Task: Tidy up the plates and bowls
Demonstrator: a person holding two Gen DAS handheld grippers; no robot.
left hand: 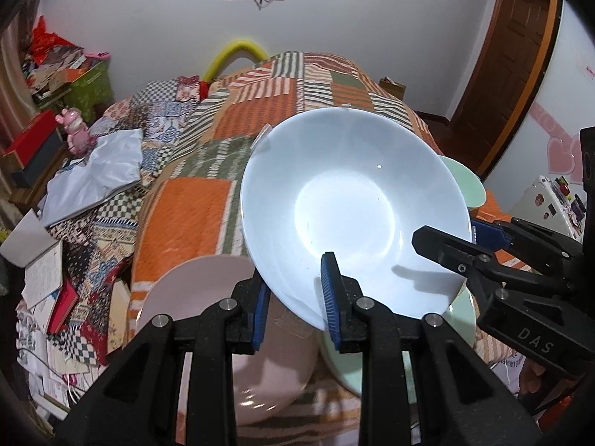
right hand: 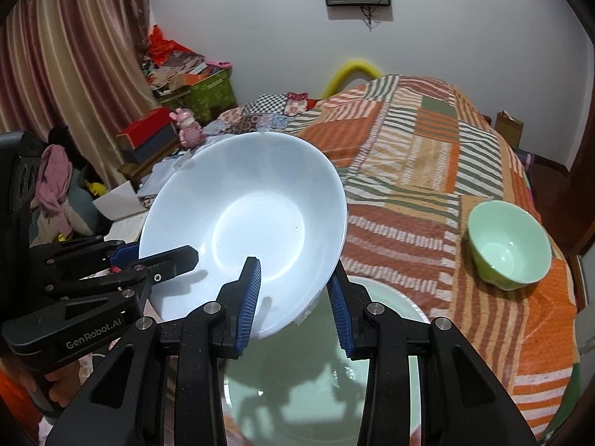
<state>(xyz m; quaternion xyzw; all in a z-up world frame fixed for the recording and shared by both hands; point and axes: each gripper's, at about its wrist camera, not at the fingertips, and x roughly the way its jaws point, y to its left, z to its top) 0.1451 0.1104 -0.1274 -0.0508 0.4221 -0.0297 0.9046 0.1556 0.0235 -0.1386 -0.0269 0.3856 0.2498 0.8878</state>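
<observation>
A large pale blue-white bowl (left hand: 346,200) (right hand: 253,219) hangs tilted above the patchwork bedspread, held by both grippers. My left gripper (left hand: 295,303) is shut on its near rim, one blue pad inside and one outside. My right gripper (right hand: 293,308) clamps the rim on the other side; in the left wrist view the right gripper (left hand: 465,239) shows at the bowl's right edge. The left gripper (right hand: 156,252) shows at the left of the right wrist view. Beneath lie a pink plate (left hand: 208,297) and a green plate (right hand: 372,334) (left hand: 346,368). A small green bowl (right hand: 509,245) stands upright at the right.
The orange, green and white striped bedspread (right hand: 409,171) covers the bed. Left of it lie a pink figurine (right hand: 187,128), red and green boxes (right hand: 148,126), papers and books (left hand: 48,271). A wooden door (left hand: 513,55) stands at the far right.
</observation>
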